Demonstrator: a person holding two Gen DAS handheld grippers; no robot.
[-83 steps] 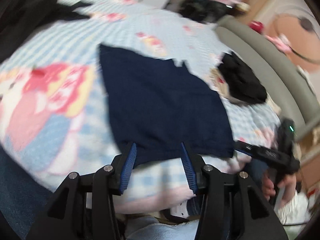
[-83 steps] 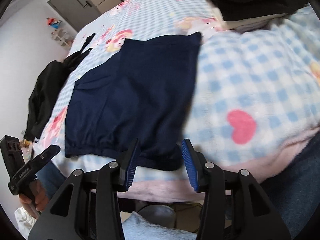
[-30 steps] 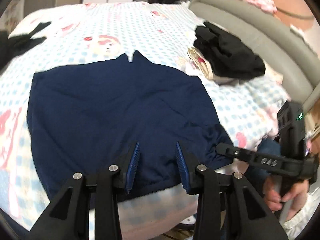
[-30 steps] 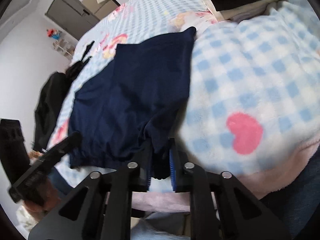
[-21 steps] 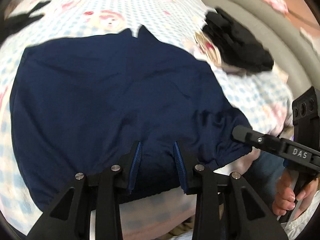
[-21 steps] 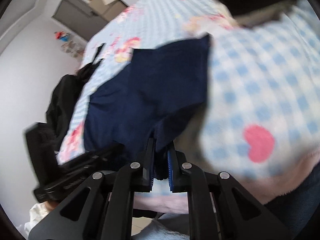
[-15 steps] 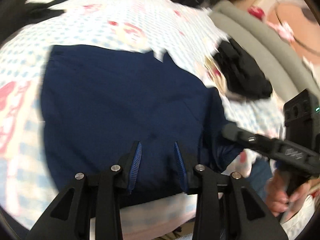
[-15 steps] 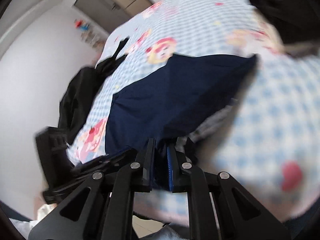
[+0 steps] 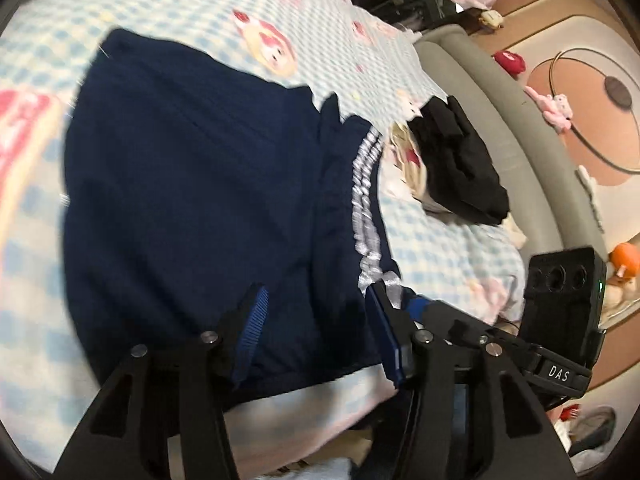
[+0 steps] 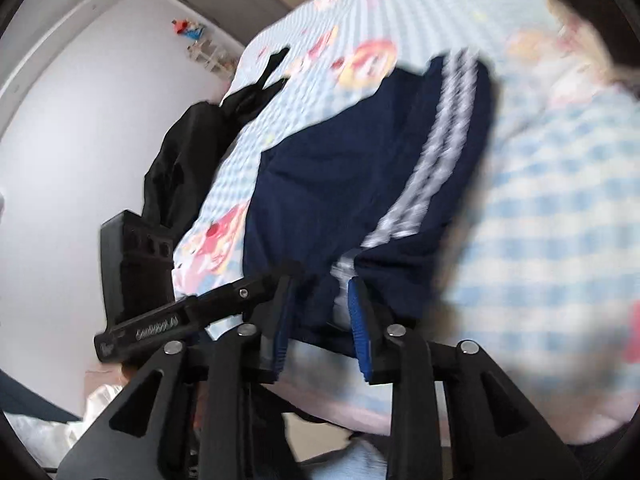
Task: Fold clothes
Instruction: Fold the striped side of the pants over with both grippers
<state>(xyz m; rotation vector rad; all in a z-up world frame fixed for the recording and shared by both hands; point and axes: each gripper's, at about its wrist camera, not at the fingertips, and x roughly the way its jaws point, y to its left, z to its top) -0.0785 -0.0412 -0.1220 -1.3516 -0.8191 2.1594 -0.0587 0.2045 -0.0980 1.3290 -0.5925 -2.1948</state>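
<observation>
Left wrist view shows the navy shorts (image 9: 192,184) lying on the bed's blue-checked blanket (image 9: 440,248), one side turned over so that white side stripes (image 9: 364,184) face up. The left gripper (image 9: 316,332) hangs over the near hem; its jaws are opening, the cloth lies under the gap and the pads do not press it. Just beside it on the right sits the right gripper (image 9: 412,304), at the striped corner. Seen from the right wrist, the right gripper (image 10: 320,316) has jaws opening at a narrow gap, with the shorts' corner (image 10: 344,216) between them and not pinched. Farther off, a black garment (image 9: 460,168) lies on folded clothes near the grey bed edge (image 9: 500,104). Another black garment (image 10: 188,160) lies at the bed's far side.
</observation>
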